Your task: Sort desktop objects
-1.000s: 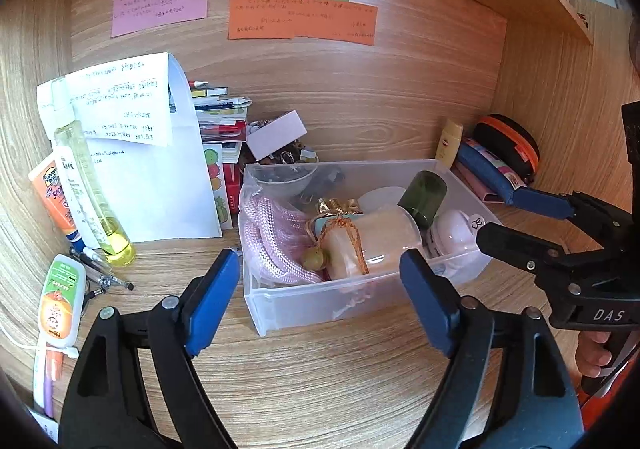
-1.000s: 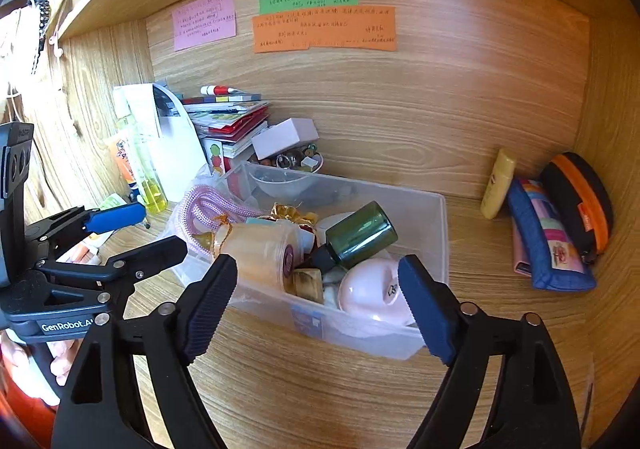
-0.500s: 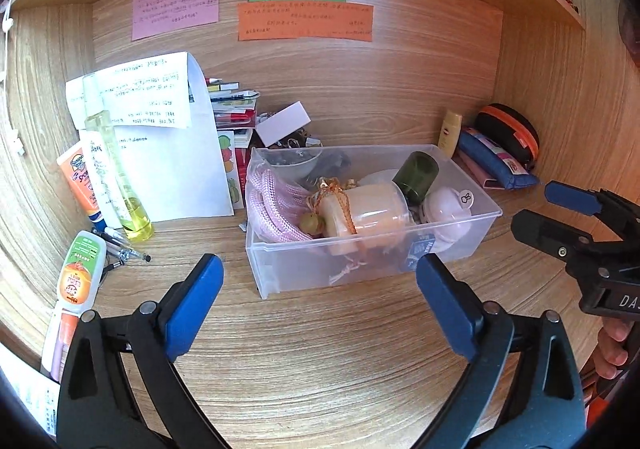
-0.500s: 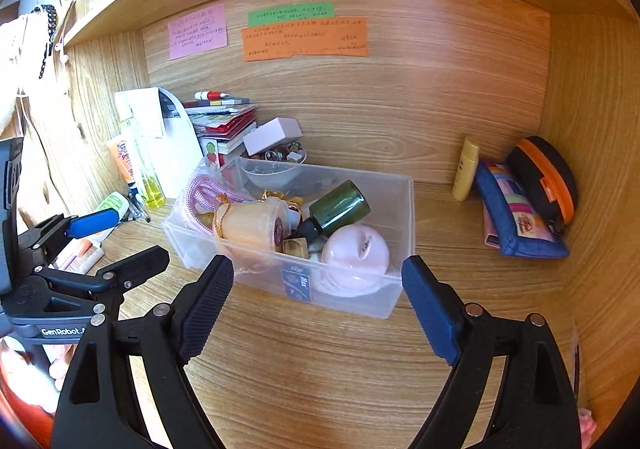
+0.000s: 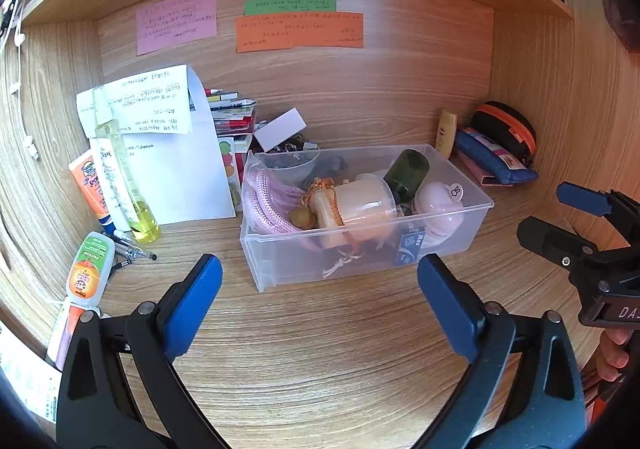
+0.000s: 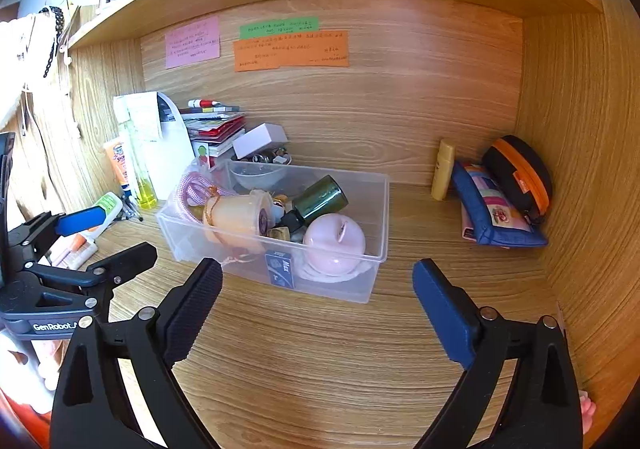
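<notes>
On a wooden desk, a clear bin (image 5: 452, 245) of odds and ends sits ahead of two empty grippers.

Both the left gripper (image 5: 320, 289) and right gripper (image 6: 318, 289) hang with jaws spread wide, holding nothing, short of the bin's near wall. Its long axis runs left to right; neither looks clearly nearer. Only the right view shows the pouches (image 6: 496, 217) whole.

Left hand-held gripper (image 5: 318, 303) and right hand-held gripper (image 6: 316, 305) both hover level, jaws spread wide, holding nothing.
</notes>
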